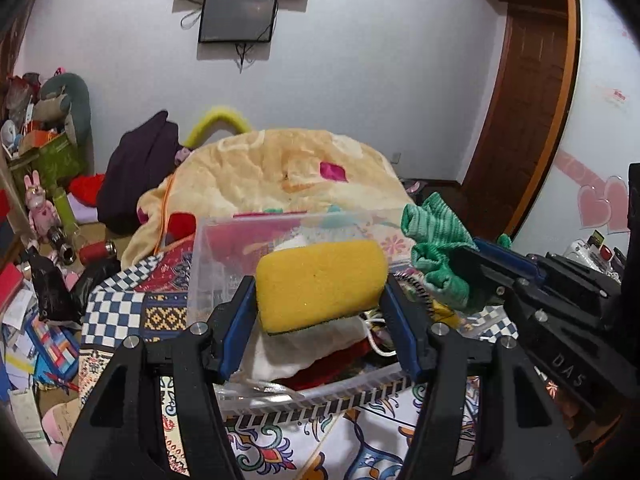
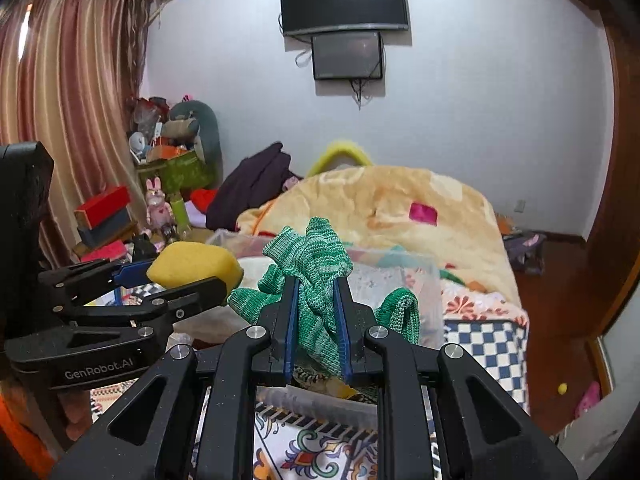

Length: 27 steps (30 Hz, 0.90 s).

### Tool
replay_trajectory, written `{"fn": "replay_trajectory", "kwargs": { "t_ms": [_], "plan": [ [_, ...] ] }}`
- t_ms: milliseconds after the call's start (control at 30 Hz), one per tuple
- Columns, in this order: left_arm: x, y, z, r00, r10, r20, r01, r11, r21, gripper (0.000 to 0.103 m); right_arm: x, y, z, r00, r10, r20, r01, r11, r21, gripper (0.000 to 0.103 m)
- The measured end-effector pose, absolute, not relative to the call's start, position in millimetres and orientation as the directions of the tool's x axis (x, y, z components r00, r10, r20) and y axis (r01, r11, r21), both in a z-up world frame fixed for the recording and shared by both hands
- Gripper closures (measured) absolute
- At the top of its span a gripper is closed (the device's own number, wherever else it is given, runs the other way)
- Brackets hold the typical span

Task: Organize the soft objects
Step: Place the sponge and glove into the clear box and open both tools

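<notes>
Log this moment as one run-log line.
left gripper: shut on sponge | right gripper: shut on green cloth | both over clear bin | stage: carrying

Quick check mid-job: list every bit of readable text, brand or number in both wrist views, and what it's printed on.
"DAS": on the right gripper body, seen from the left wrist view.
"GenRobot.AI": on the left gripper body, seen from the right wrist view.
Red sticker on the white panel: too blurred to read.
</notes>
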<state>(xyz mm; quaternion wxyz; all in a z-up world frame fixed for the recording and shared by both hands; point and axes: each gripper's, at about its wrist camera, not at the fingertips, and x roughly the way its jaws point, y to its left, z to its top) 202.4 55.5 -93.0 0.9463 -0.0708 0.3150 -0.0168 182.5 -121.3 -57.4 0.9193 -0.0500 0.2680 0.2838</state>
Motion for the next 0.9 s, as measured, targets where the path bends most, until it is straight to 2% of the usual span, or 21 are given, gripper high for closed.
{"fn": "replay_trajectory", "kwargs": {
  "t_ms": [167, 367, 500, 633, 900],
  "plan": [
    [212, 55, -106, 0.778, -0.06, -0.626, -0.024, 0.992, -0.125, 0.042, 190, -118, -74, 0.67, 0.472, -0.574, -0.548, 0.835, 0.047, 0.087],
    [219, 54, -116, 0.757, -0.063, -0.65, -0.019, 0.993, -0.119, 0.042, 192, -114, -78, 0.662, 0.455, -0.595, -0.548, 0.836, 0.029, 0.084],
    [220, 54, -119, 0.745, -0.069, -0.664, -0.017, 0.992, -0.122, 0.036, 194, -116, -76, 0.66, 0.451, -0.601, -0.545, 0.838, 0.029, 0.078],
    [215, 55, -116, 0.75, -0.072, -0.658, -0.021, 0.991, -0.132, 0.036, 192, -118, -72, 0.667, 0.449, -0.595, -0.54, 0.841, 0.028, 0.069],
    [187, 58, -87, 0.801, -0.081, -0.594, -0.014, 0.988, -0.153, 0.036, 181, -133, -44, 0.697, 0.477, -0.536, -0.537, 0.842, 0.051, 0.068]
  ]
}}
